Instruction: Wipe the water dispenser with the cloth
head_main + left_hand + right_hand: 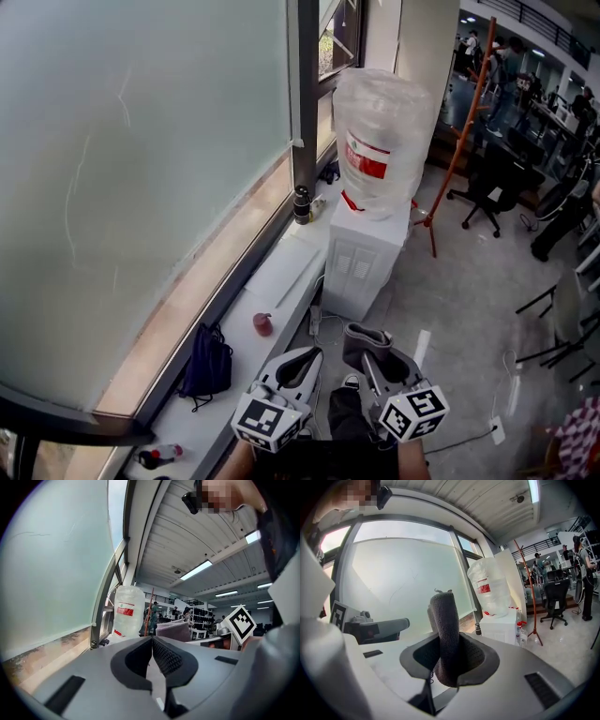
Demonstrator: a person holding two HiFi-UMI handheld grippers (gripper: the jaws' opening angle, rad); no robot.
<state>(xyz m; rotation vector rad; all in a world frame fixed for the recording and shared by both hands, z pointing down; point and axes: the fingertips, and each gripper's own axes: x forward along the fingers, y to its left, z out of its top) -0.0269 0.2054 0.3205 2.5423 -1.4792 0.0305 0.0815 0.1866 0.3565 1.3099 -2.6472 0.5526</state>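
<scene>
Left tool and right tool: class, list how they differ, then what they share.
The left tool is empty; the right tool grips a rolled grey cloth. The left tool's jaws meet; the right tool's are parted by it. Both point toward the water dispenser.

Soft daylight through frosted window (141, 187), dark fisheye-warped edges.

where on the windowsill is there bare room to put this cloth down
Bare: the sill stretch between the black bottle and the small red object. Crowded nearer you: the dark bag and a lying bottle sit there.
</scene>
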